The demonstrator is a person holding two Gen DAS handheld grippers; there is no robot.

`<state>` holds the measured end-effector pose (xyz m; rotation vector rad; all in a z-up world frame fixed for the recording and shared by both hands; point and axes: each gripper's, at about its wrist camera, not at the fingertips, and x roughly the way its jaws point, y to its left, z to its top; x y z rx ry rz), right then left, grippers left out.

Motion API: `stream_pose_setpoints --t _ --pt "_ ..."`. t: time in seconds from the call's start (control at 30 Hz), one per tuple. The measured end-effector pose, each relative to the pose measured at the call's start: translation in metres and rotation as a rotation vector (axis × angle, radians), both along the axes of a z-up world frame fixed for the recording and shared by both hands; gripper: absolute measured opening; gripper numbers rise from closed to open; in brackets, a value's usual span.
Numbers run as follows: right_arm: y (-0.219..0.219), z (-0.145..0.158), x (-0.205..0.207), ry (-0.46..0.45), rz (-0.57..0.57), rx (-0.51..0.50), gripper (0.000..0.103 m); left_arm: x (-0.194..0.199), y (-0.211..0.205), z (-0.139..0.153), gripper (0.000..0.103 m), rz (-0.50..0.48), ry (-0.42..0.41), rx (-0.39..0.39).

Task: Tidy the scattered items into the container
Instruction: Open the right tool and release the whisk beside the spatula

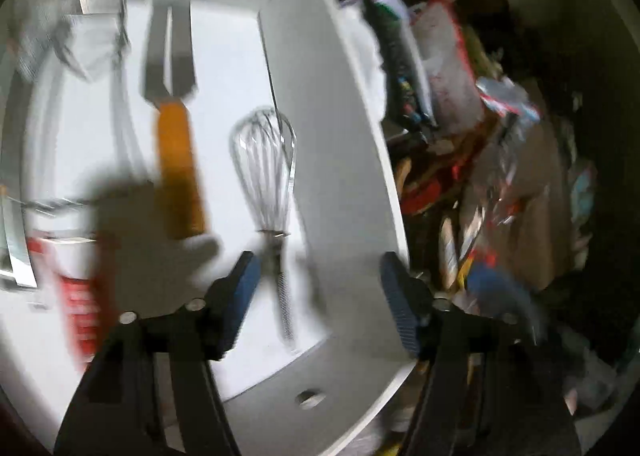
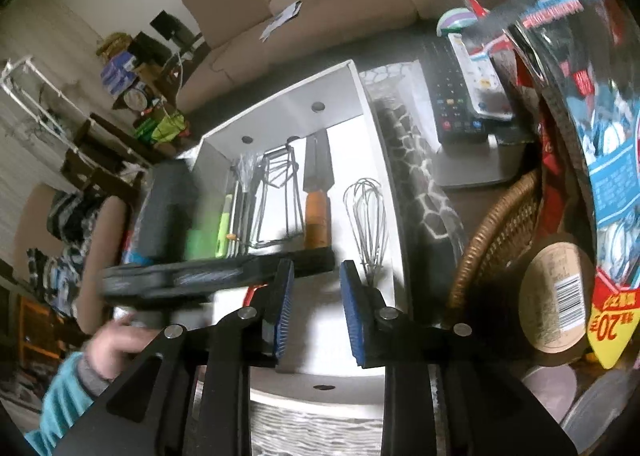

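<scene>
Already the white container [image 2: 376,159] held a whisk [image 2: 366,211], an orange-handled spatula [image 2: 318,191] and wire tools. Both claws hung spread and empty above it, left claw [image 1: 316,296] and right claw [image 2: 316,308]; clutter remained on the table beside.

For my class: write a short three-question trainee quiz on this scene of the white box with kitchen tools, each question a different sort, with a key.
1. True or false: the whisk lies inside the white box.
2. In the right wrist view, which tool lies directly to the picture's left of the whisk? A) the spatula with the orange handle B) the remote control C) the wicker basket
3. Fill in: the left gripper has its jaws ____, with nothing between them.

Key
1. True
2. A
3. Open; the right gripper likewise holds nothing.
</scene>
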<state>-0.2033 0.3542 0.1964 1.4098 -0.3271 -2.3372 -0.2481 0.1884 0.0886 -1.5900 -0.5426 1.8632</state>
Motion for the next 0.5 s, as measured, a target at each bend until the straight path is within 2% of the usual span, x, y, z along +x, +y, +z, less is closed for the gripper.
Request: stream_pose_setpoints --t 0.03,0.1,0.13,0.23,0.27,0.3,0.33,0.4,0.43,0.5 --pt "-0.003 0.000 0.000 0.000 0.003 0.010 0.025 0.010 -0.008 0.013 0.075 -0.018 0.058 -0.039" --pt "-0.010 -0.003 -0.002 -0.005 0.008 0.028 0.025 0.027 -0.033 0.029 0.096 -0.036 0.159 -0.093" --pt "-0.013 -0.006 -0.003 -0.007 0.008 0.035 0.025 0.044 -0.050 0.038 0.102 -0.036 0.219 -0.119" --pt "-0.024 -0.012 -0.001 -0.021 0.005 0.043 0.032 0.077 -0.062 0.053 0.103 -0.017 0.370 -0.240" --pt "-0.029 -0.015 0.002 -0.027 0.008 0.040 0.033 0.082 -0.071 0.058 0.103 -0.012 0.395 -0.269" --pt "-0.033 -0.016 0.004 -0.028 0.014 0.037 0.040 0.094 -0.077 0.060 0.103 -0.002 0.415 -0.292" --pt "-0.037 -0.017 0.008 -0.027 0.018 0.036 0.055 0.101 -0.079 0.058 0.103 0.006 0.418 -0.286" --pt "-0.045 -0.020 0.019 -0.026 0.025 0.025 0.076 0.125 -0.088 0.051 0.103 -0.017 0.397 -0.239" --pt "-0.049 -0.022 0.025 -0.028 0.028 0.022 0.080 0.135 -0.087 0.051 0.103 -0.031 0.389 -0.227" --pt "-0.055 -0.026 0.036 -0.042 0.034 0.035 0.080 0.154 -0.087 0.050 0.103 -0.055 0.395 -0.224"
